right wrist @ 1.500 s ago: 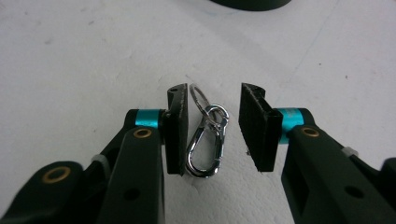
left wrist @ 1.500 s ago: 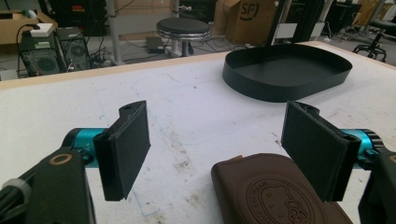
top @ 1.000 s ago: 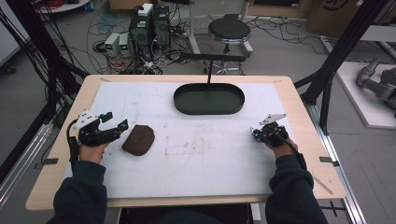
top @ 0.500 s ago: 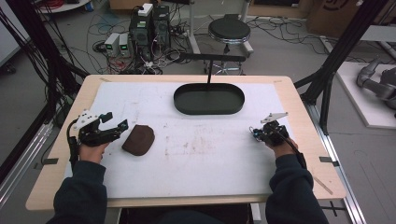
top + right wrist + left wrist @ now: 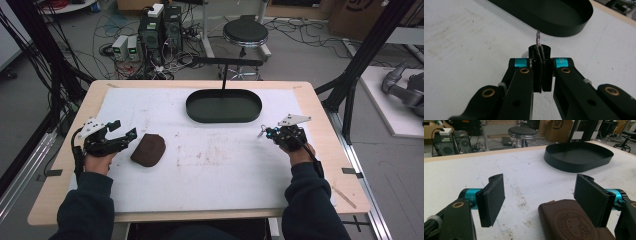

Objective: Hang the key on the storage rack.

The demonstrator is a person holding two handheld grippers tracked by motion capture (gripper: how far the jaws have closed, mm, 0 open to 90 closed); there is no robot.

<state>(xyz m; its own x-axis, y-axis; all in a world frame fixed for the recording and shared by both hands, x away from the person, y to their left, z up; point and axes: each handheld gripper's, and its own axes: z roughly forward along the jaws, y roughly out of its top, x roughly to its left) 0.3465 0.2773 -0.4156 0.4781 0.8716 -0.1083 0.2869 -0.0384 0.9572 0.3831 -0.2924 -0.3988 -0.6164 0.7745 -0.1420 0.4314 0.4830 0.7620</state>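
Carrying what seems a small metal ring point(image 5: 538, 37), pinched in the closed right fingers point(image 5: 541, 53), should be done level toward the black tray point(image 5: 223, 106), while the brown pouch point(image 5: 149, 149) on the table point(image 5: 310, 190) is left beside the open left fingers point(image 5: 492, 200).

Open surface point(image 5: 220, 165) lay between both hands. Obstacles: black tray point(image 5: 223, 106) at 12 o'clock, brown pouch point(image 5: 149, 149) at 9 o'clock, just beside the left gripper point(image 5: 121, 132).
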